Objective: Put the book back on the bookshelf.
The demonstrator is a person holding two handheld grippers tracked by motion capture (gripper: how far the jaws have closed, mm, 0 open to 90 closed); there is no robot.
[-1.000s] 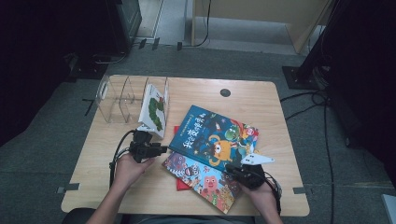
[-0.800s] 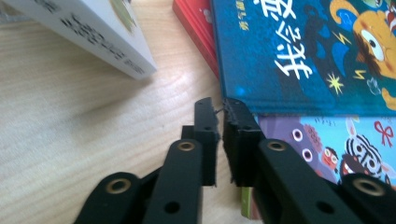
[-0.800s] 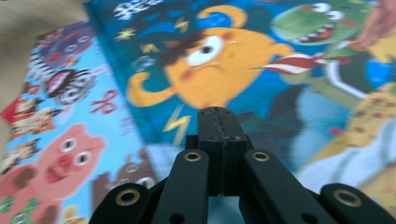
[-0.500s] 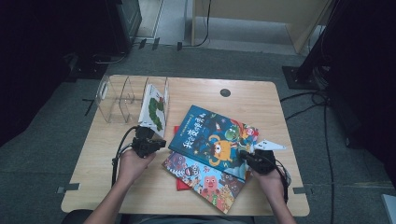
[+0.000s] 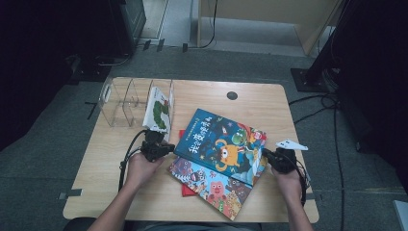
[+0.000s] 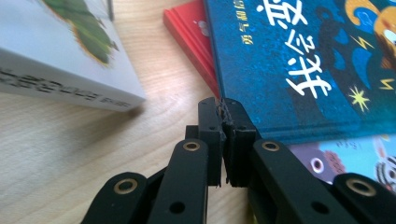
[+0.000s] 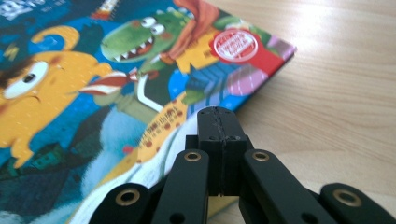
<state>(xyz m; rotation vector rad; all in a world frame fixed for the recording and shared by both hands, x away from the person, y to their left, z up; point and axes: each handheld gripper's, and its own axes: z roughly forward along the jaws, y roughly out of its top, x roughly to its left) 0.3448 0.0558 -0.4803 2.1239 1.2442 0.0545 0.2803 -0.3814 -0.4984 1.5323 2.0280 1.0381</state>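
A blue picture book [image 5: 221,144] lies on top of a slanted stack in the middle of the table. Under it are a colourful book [image 5: 211,185] and a red book [image 5: 185,191]. My left gripper [image 5: 166,147] is shut, its tips [image 6: 223,106] touching the blue book [image 6: 303,60] at its left edge, beside the red book [image 6: 191,32]. My right gripper [image 5: 270,157] is shut too, with nothing between the jaws. Its tips [image 7: 219,114] hover over the blue book [image 7: 93,93] near its right edge.
A clear acrylic book rack [image 5: 118,101] stands at the back left, with a white caterpillar book [image 5: 159,108] leaning in its right slot, close to my left gripper. A round cable hole [image 5: 232,95] sits in the wooden table [image 5: 269,106] at the back.
My right gripper has moved from the front of the colourful book out and back to the blue book's right edge. The left gripper has edged right toward the blue book.
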